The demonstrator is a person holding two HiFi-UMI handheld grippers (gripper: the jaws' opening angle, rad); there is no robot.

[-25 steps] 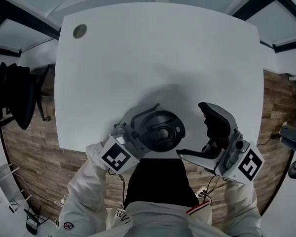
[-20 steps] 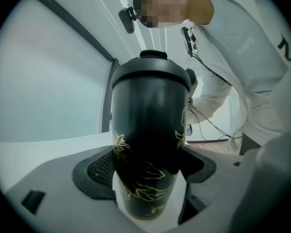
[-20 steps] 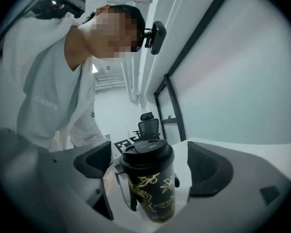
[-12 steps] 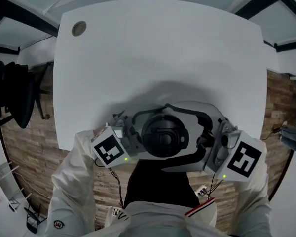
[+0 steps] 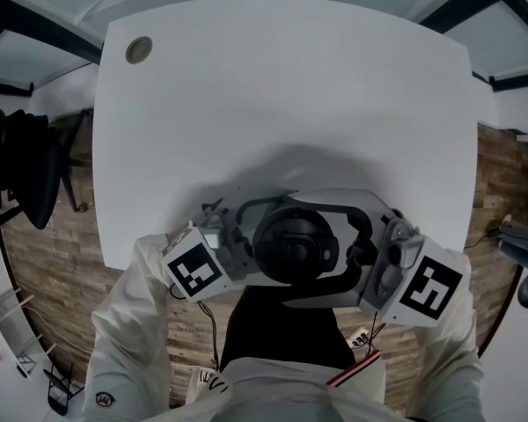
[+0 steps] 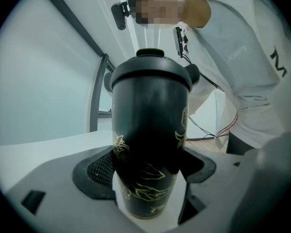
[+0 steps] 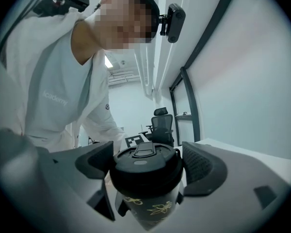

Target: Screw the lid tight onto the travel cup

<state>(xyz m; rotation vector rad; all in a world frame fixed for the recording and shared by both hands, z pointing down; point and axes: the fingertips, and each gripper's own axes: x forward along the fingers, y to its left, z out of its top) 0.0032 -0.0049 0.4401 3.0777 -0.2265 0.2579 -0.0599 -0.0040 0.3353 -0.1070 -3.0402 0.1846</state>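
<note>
Left gripper [image 6: 146, 176]: fingers clamped on the lower body of the travel cup [image 6: 150, 125], cup upright.
Right gripper [image 7: 146, 169]: fingers spread wide either side of the lid [image 7: 144, 159], no grip.
Location: near edge of tabletop [image 5: 282, 95].
Risk: if I close off-centre, the lid could tilt and cross-thread. Under torque the cup may spin in the left grip.
</note>
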